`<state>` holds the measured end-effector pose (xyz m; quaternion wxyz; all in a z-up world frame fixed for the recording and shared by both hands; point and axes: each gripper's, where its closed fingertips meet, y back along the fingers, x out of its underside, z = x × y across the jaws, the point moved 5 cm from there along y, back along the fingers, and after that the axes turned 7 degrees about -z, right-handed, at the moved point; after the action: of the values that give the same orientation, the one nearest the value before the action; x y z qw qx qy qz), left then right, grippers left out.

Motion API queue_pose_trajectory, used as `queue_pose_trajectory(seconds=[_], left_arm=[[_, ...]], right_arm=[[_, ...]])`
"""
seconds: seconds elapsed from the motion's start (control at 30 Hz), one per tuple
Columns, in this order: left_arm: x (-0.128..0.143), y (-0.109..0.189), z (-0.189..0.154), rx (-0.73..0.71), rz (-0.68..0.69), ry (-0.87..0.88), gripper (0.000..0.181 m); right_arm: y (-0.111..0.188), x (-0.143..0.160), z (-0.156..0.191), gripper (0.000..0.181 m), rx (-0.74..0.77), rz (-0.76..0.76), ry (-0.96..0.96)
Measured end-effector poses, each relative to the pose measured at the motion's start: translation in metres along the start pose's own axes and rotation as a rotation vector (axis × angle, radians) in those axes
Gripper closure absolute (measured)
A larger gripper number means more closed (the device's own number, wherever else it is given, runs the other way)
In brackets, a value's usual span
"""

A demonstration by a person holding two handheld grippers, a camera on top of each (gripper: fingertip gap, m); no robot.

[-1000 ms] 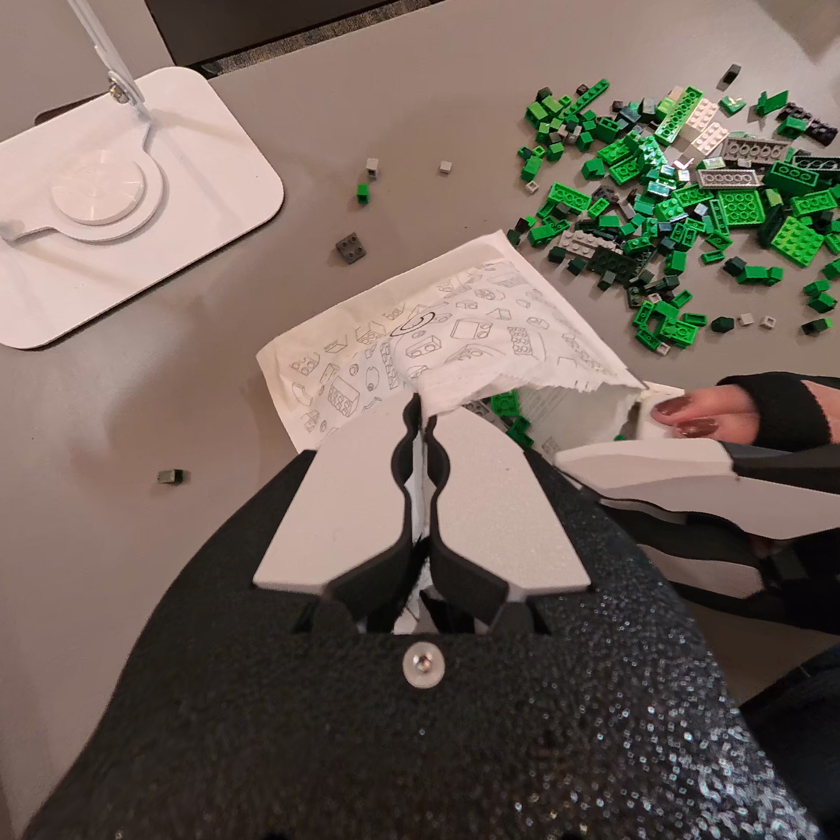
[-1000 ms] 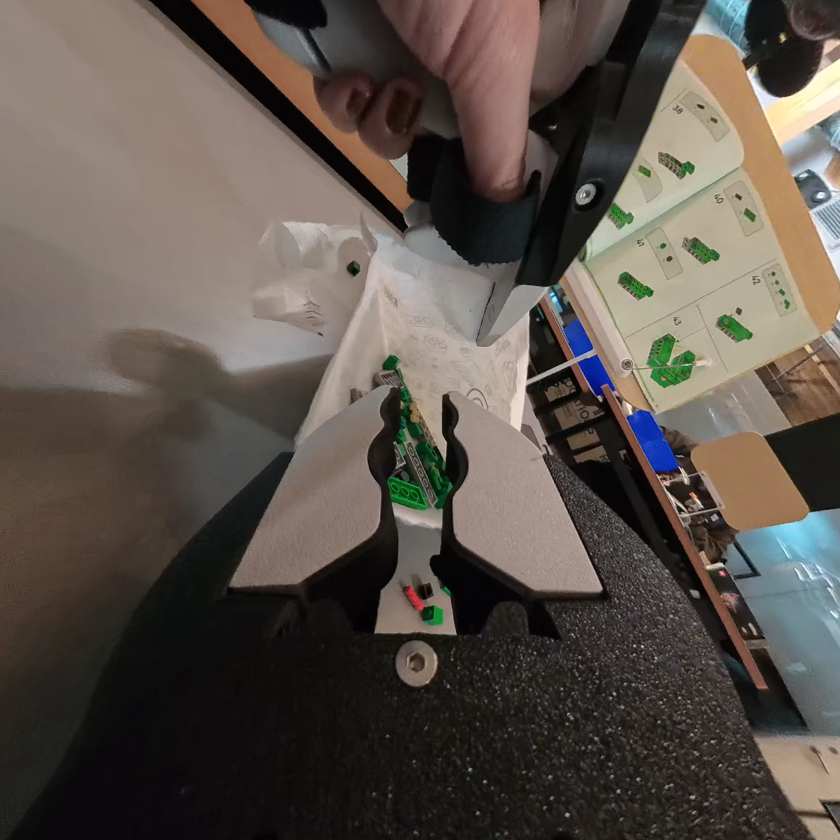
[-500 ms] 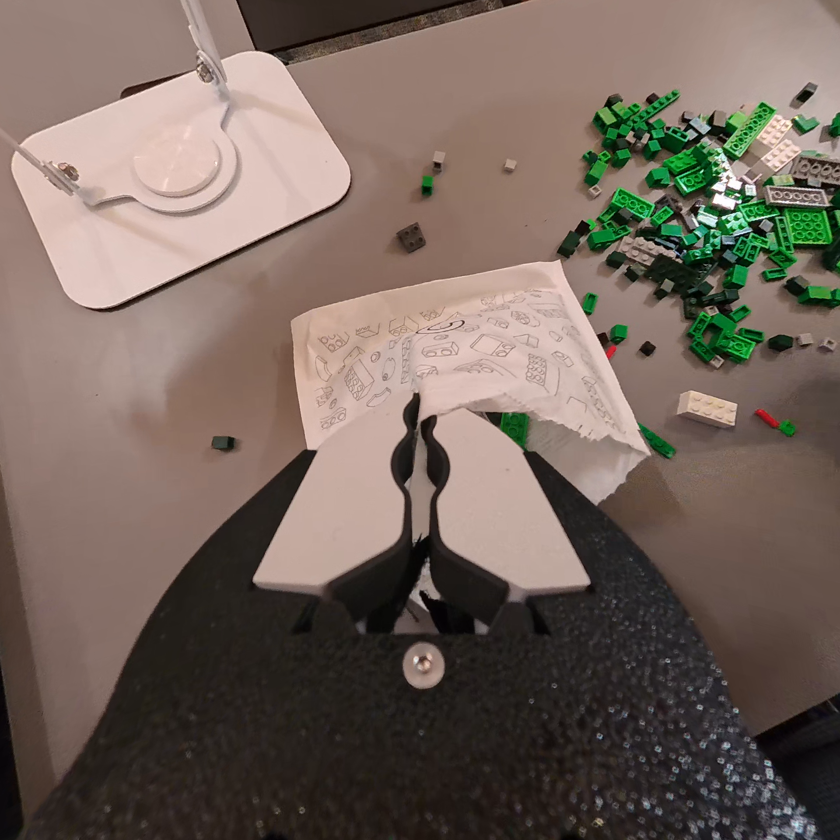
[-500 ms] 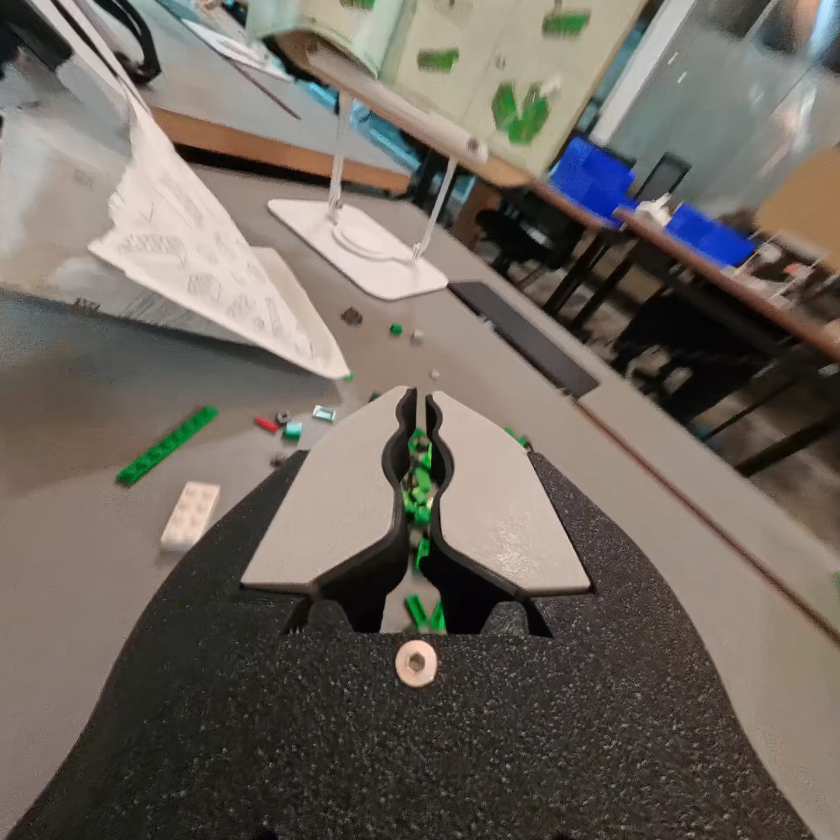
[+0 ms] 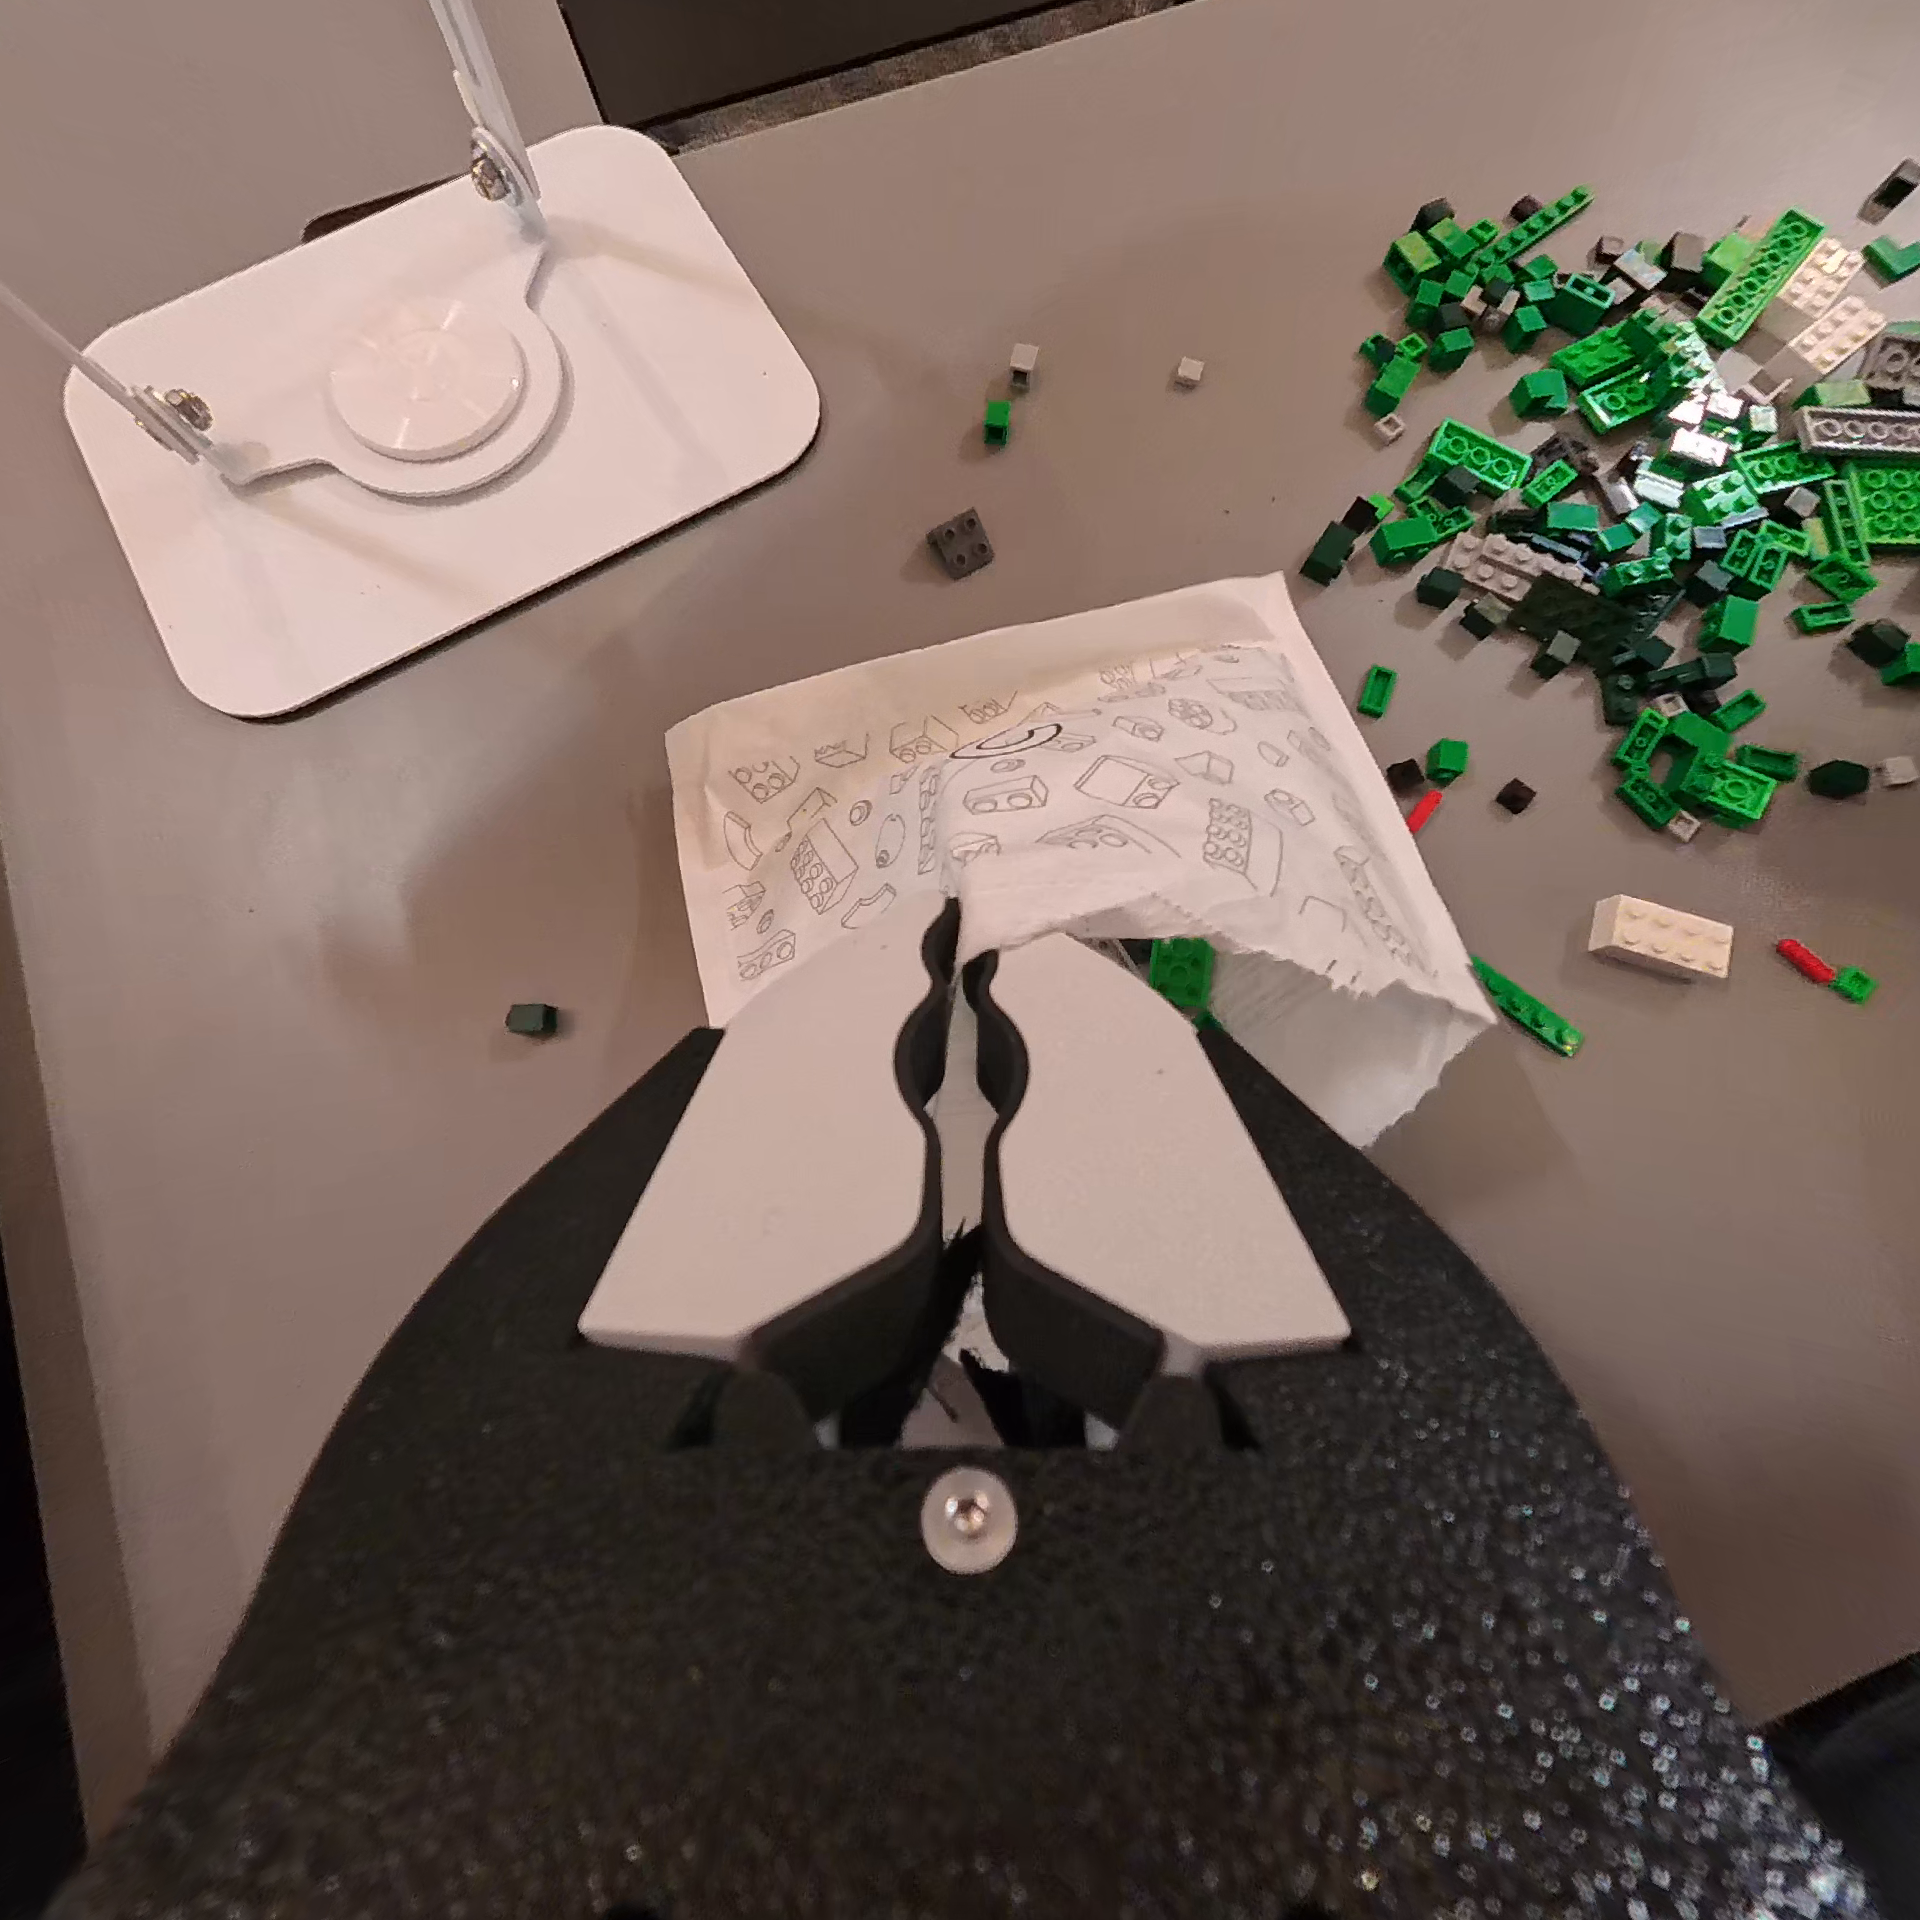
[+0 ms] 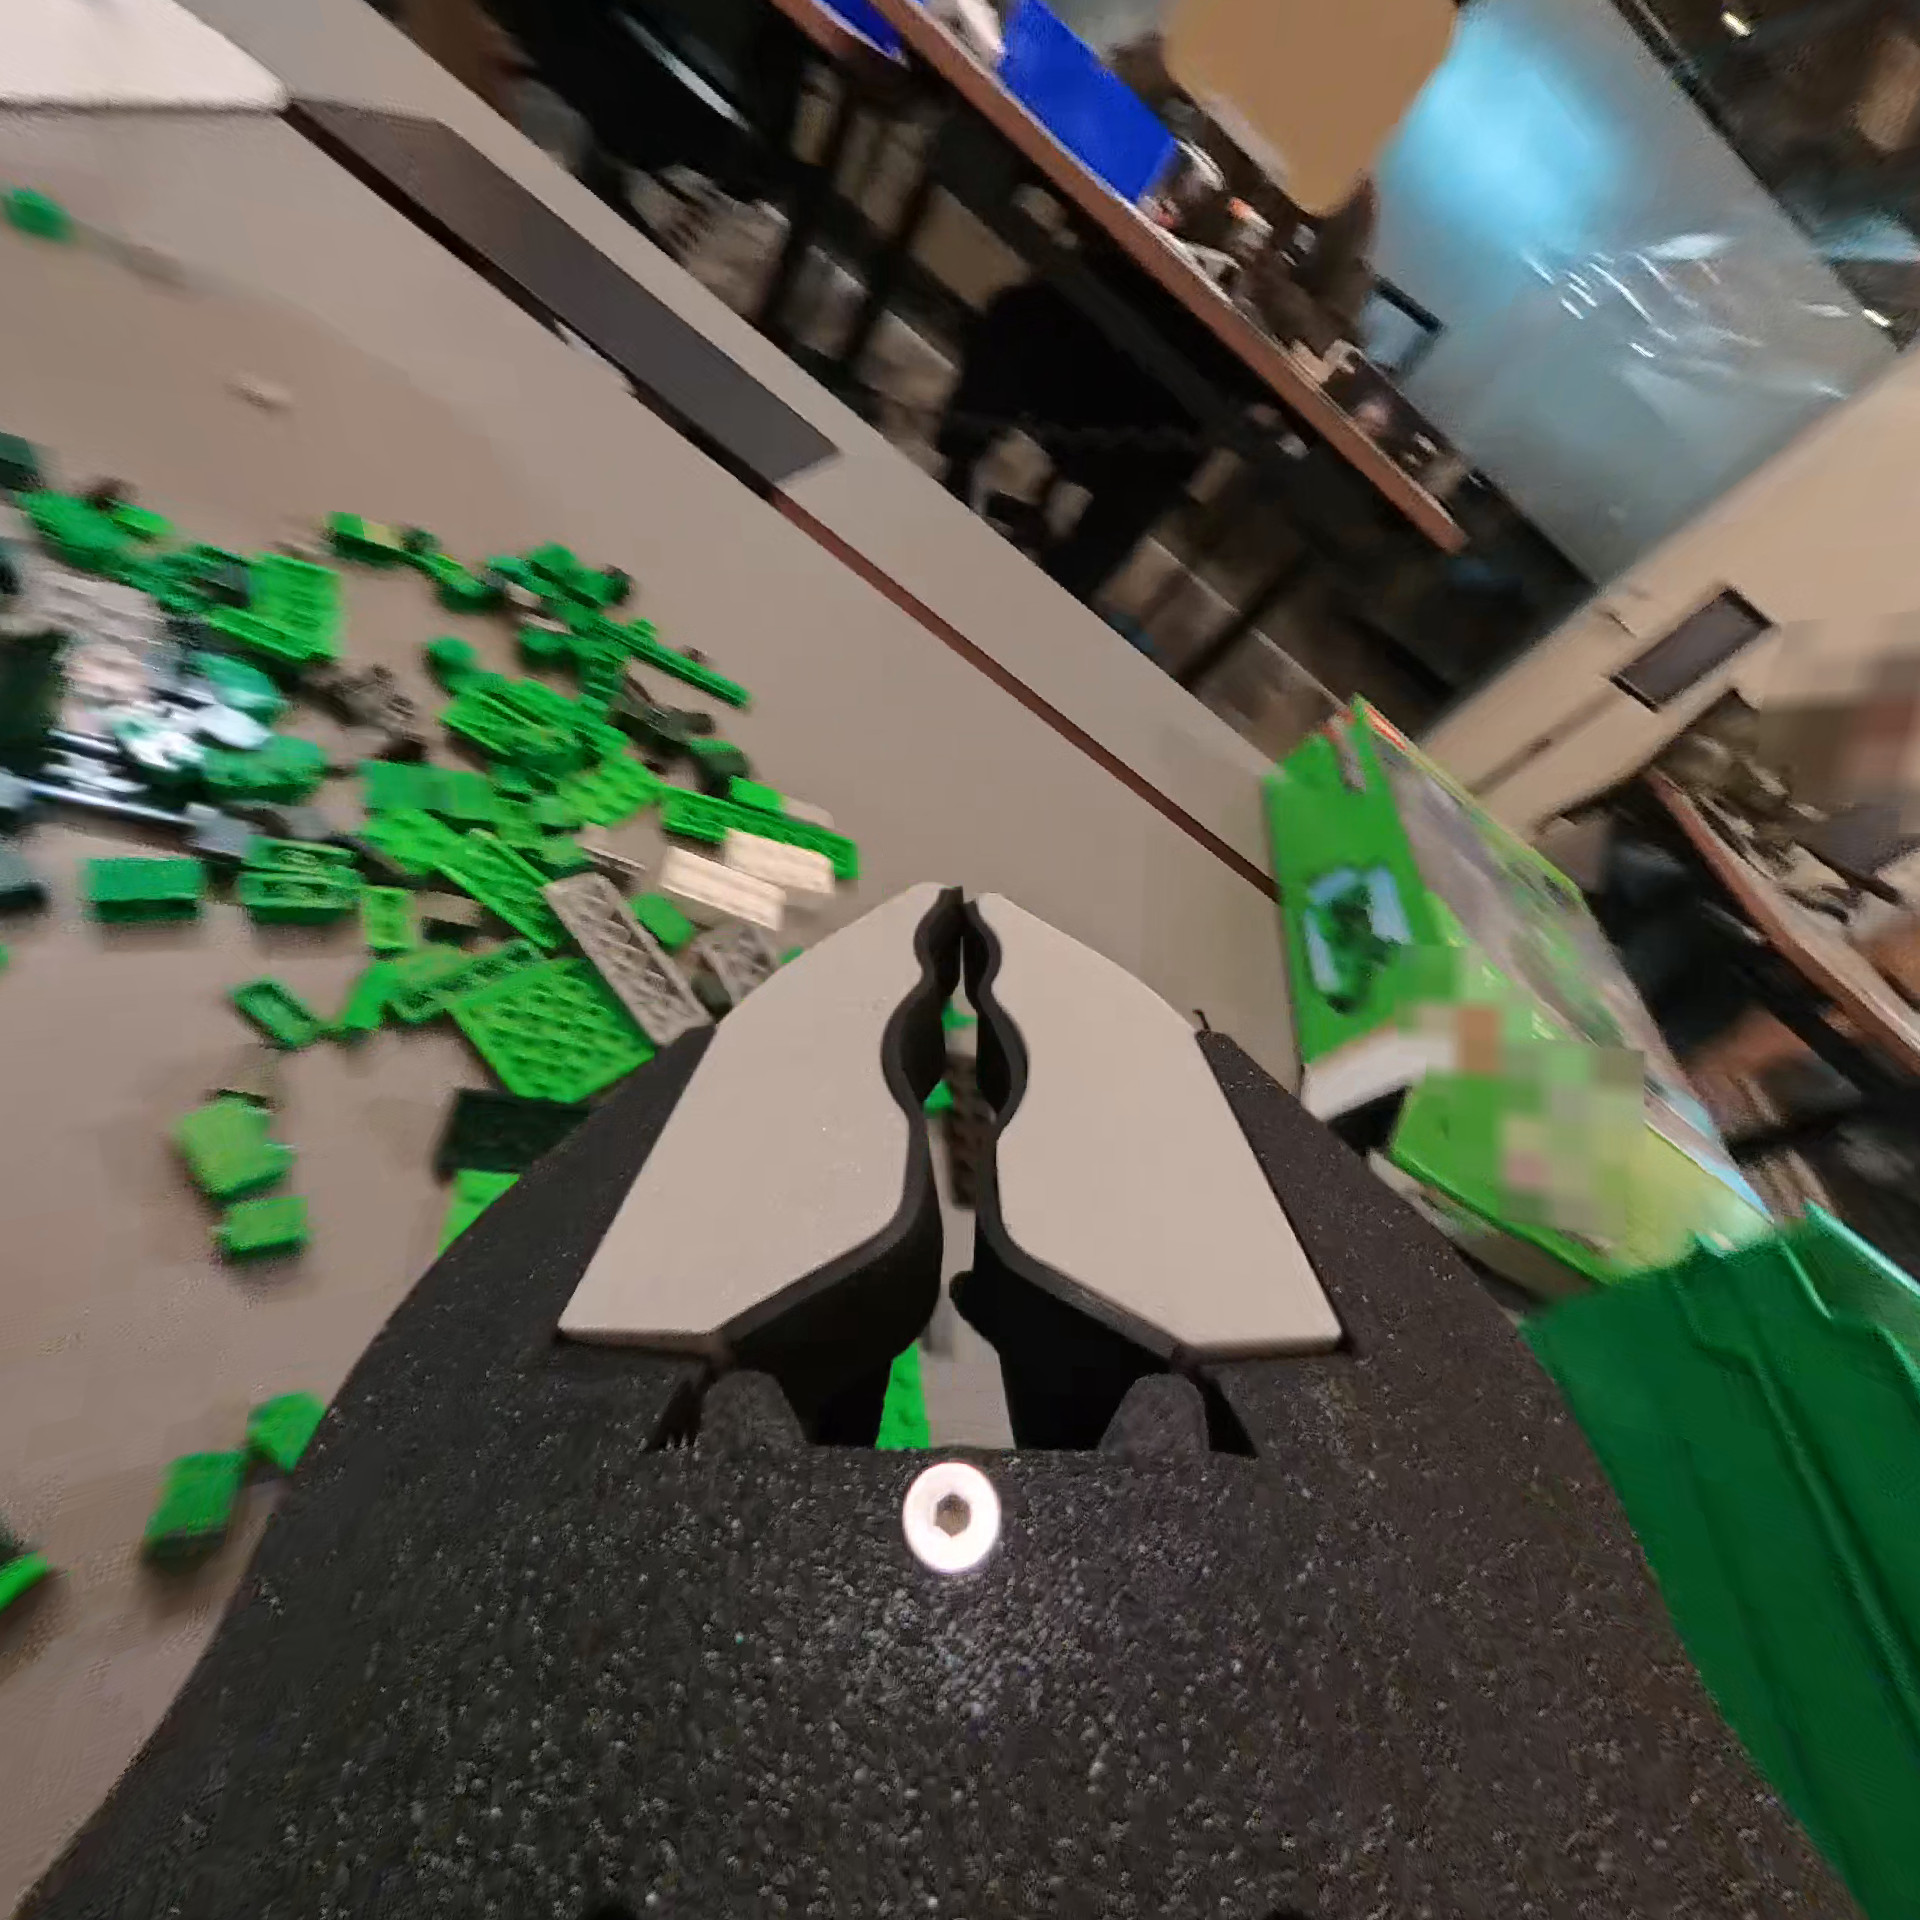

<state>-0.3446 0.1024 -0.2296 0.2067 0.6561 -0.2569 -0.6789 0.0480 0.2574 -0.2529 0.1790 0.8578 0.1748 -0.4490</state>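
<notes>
Left wrist view: left gripper [image 5: 954, 940] is pinching the bag [image 5: 1101, 790] edge at frame centre, the bag extending up-right toward the bricks [image 5: 1662, 499]. Right gripper [image 6: 961, 914] is hovering closed and empty, with the brick pile [image 6: 436, 769] lying left.

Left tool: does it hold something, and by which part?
The left tool is shut on the paper bag, pinching its torn open edge. The right tool holds nothing.

Torn matt paper bag [image 5: 1091, 821], glossy plastic bricks [image 5: 1662, 540], smooth matt grey tabletop [image 5: 312, 935].
</notes>
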Motion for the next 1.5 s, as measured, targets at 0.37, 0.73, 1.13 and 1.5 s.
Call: queue_pose_trajectory(seconds=[0.37, 0.73, 1.13, 1.5], left_arm=[[-0.003, -0.002, -0.007, 0.019, -0.009, -0.042, 0.181], [-0.003, -0.006, -0.012, 0.038, -0.004, -0.054, 0.181], [-0.002, -0.006, -0.013, 0.053, -0.001, -0.053, 0.181], [-0.003, -0.004, -0.014, 0.068, -0.009, -0.056, 0.181]], right_arm=[[0.01, 0.056, -0.056, 0.181, 0.128, 0.066, -0.19], [0.012, 0.06, -0.062, 0.181, 0.114, 0.007, -0.362], [0.003, 0.059, -0.047, 0.181, 0.052, 0.032, -0.307], [-0.004, 0.062, -0.036, 0.181, 0.023, 0.072, -0.212]])
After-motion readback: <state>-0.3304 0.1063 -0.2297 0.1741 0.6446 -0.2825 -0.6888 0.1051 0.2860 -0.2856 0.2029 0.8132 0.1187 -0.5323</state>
